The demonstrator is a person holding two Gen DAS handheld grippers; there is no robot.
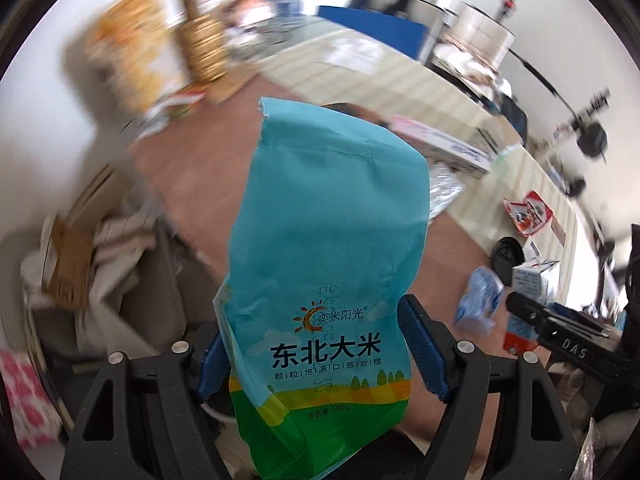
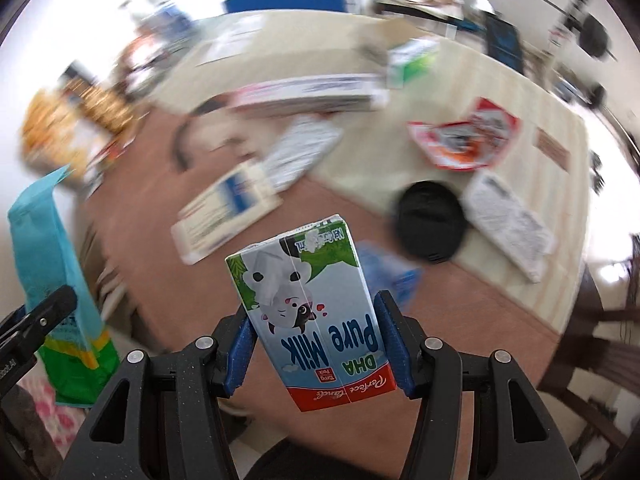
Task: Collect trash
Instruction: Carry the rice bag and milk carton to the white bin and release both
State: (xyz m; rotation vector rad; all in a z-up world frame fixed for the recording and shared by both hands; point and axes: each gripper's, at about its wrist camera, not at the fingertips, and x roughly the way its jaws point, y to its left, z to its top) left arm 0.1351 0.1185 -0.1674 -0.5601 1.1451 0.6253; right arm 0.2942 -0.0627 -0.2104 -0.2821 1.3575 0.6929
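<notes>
Two grippers, both loaded. Left gripper (image 1: 316,344): blue pads closed against the sides of a teal plastic rice bag with green-and-yellow bottom band and Chinese print (image 1: 324,280), pinched low on the bag. Bag stands upright, fills centre of the left wrist view, torn top edge near upper centre.

Right gripper (image 2: 316,344): blue fingers clamped on both sides of a small white-and-blue "DHA Pure Milk" carton with a cartoon cow (image 2: 312,312), print upside down to the camera. Carton is raised above the table, centre-bottom of the right wrist view.

Cross-views: the rice bag (image 2: 52,272) shows at the left edge of the right wrist view, with a black finger of the left gripper in front of it. The right gripper (image 1: 560,320) shows at the right edge of the left wrist view; the carton (image 1: 532,278) is just above its tip.

Table: brown wooden tabletop (image 2: 328,216) partly covered by a cream striped cloth (image 2: 360,160). On the cloth, right half of the right wrist view: red-and-white crumpled snack wrapper (image 2: 464,136), round black lid (image 2: 430,220), white printed flat packet (image 2: 510,226). Centre: flat white-and-blue box (image 2: 228,208) on the bare wood. A blurred light-blue wrapper (image 2: 390,276) sits just behind the carton.

Background heavily motion-blurred in both views; items at upper left not identifiable.
</notes>
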